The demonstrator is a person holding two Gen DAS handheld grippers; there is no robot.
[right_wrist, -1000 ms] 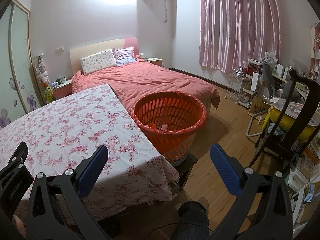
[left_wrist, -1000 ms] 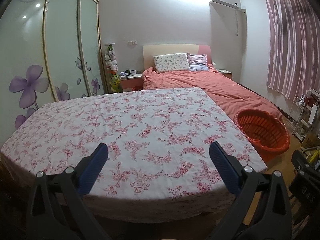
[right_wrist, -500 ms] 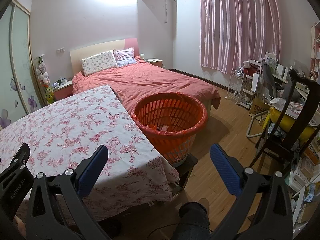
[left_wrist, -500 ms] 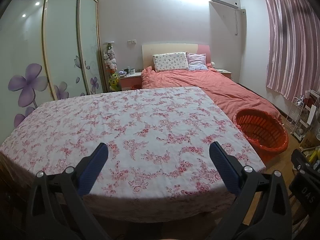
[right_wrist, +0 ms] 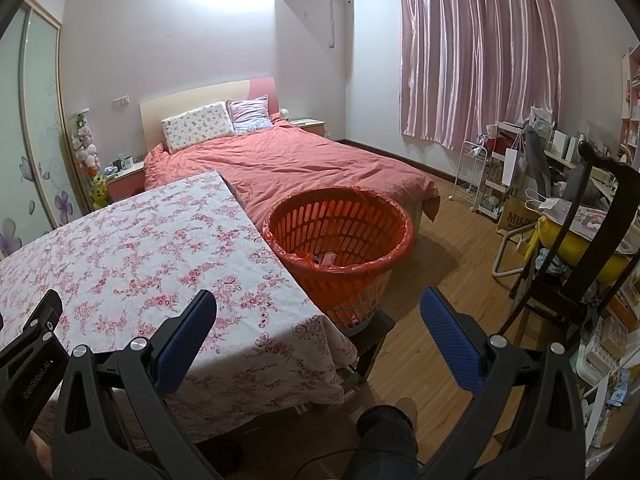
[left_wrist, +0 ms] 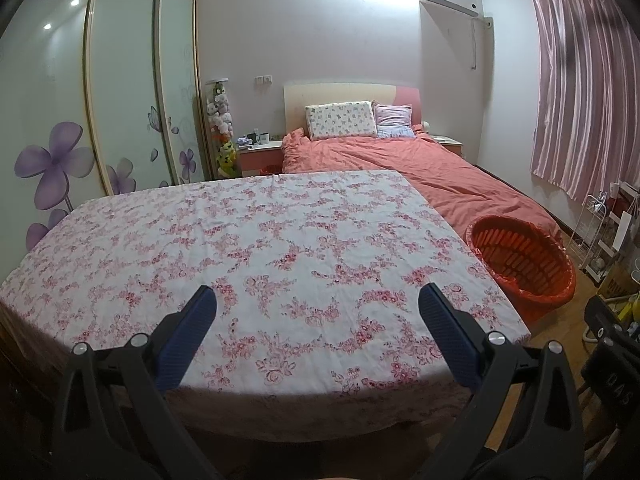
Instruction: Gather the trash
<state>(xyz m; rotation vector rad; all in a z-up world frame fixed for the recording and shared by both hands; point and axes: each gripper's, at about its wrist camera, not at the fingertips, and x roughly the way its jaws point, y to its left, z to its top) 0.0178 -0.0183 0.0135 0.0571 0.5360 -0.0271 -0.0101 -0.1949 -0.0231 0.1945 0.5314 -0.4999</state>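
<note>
An orange slatted basket (right_wrist: 340, 236) lined with an orange bag stands beside the right edge of a table under a pink floral cloth (right_wrist: 140, 248); scraps of trash (right_wrist: 326, 258) lie at its bottom. The same basket (left_wrist: 520, 264) shows at the right of the left wrist view. My left gripper (left_wrist: 316, 304) hangs open above the near edge of the cloth (left_wrist: 260, 248), nothing between its blue pads. My right gripper (right_wrist: 318, 304) is open too, over the table's near right corner, short of the basket. No trash shows on the cloth.
A bed with a coral quilt (right_wrist: 304, 164) lies behind the table and basket. A dark chair (right_wrist: 580, 248), a white rack (right_wrist: 476, 176) and a cluttered desk fill the right side. Wood floor (right_wrist: 448, 280) lies between. A person's leg (right_wrist: 384, 440) is below. Wardrobe doors (left_wrist: 120, 92) stand left.
Both views have drawn back and tilted slightly; the table and basket sit a little farther off. Both grippers stay open and hold nothing.
</note>
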